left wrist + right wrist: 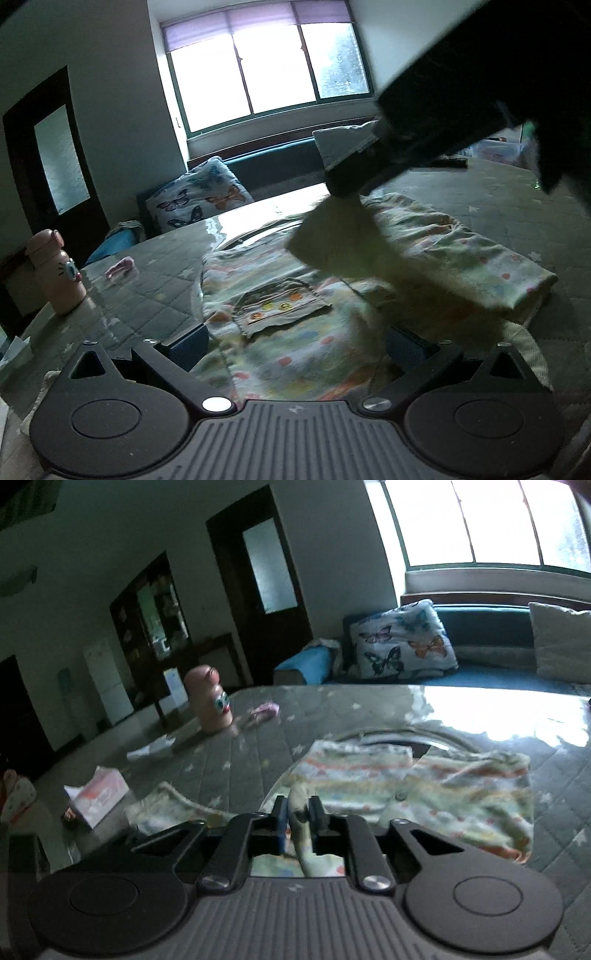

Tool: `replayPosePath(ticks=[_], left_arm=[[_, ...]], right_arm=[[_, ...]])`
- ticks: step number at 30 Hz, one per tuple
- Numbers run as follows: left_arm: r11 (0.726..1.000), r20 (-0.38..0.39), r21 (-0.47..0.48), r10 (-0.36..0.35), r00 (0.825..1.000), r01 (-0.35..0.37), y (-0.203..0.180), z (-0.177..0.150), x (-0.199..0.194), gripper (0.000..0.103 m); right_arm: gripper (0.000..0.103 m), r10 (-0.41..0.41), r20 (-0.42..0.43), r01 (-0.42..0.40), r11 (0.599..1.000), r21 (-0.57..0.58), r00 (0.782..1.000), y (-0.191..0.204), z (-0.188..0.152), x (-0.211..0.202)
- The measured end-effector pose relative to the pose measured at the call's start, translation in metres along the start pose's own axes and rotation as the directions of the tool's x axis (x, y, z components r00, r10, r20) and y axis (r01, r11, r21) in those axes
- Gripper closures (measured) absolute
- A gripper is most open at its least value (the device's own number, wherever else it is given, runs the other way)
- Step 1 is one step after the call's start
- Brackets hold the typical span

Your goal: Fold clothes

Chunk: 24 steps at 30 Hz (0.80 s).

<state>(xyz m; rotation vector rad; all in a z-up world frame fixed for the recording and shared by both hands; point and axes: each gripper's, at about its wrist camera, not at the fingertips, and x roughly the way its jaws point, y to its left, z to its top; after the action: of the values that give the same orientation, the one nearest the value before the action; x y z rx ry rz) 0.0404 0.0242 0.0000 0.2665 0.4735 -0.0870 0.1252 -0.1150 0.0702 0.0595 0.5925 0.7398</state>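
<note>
Ahead of the left claw [295, 345] and to its left, on the quilted counter [155, 288], stands a pink bottle [55, 273] with a small pink object [120, 267] lying further out beside it; past the counter's far edge a butterfly cushion [199, 195] leans on a dark sofa under the window [266, 66]. From the right claw [298, 818], a tissue box [98, 797] sits near to its left, with a scrap of white paper [151, 747] beyond that. The patterned garment [280, 332] lies spread on the counter right under and in front of the left claw, its small pocket patch [280, 302] just ahead of the fingers. Nothing else stands between either claw and the cloth. The left claw is spread wide, its blue-padded fingers [186, 347] either side of the cloth and gripping nothing, tilted low over the counter. The right claw is closed narrowly on a pinched fold of the garment, which rises between its fingers. In the left view it comes in from the upper right as a dark body, lifting a pale flap of the cloth above the rest of the garment.
</note>
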Motion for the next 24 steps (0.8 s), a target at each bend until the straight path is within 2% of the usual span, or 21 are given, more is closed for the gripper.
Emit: replayPosePath(ticks=[4, 8, 14, 17, 18, 24], left_arm=[[1.0, 0.006, -0.005, 0.01, 1.0, -0.01, 0.007, 0.002, -0.003, 0.0], [1.0, 0.024, -0.011, 0.024, 0.999, -0.024, 0.011, 0.006, -0.008, 0.0], [1.0, 0.017, -0.013, 0.025, 1.0, -0.025, 0.009, 0.016, 0.003, 0.0], [1.0, 0.011, -0.007, 0.021, 1.0, -0.021, 0.006, 0.02, 0.011, 0.0], [1.0, 0.01, -0.002, 0.022, 1.0, -0.022, 0.005, 0.02, 0.014, 0.0], [0.999, -0.023, 0.011, 0.041, 0.999, -0.04, 0.001, 0.022, 0.031, 0.0]], right_arm=[[0.083, -0.004, -0.02, 0.004, 1.0, -0.007, 1.0, -0.008, -0.007, -0.013], [0.083, -0.075, -0.061, 0.075, 0.997, -0.018, 0.995, -0.029, -0.024, -0.022], [0.083, -0.195, -0.148, 0.206, 0.977, 0.061, 0.97, -0.074, -0.062, -0.031], [0.083, -0.229, -0.18, 0.248, 0.964, 0.092, 0.957, -0.091, -0.076, -0.034], [0.086, -0.232, -0.183, 0.251, 0.963, 0.093, 0.955, -0.093, -0.078, -0.034], [0.085, -0.253, -0.146, 0.263, 0.963, 0.06, 0.956, -0.098, -0.065, -0.029]])
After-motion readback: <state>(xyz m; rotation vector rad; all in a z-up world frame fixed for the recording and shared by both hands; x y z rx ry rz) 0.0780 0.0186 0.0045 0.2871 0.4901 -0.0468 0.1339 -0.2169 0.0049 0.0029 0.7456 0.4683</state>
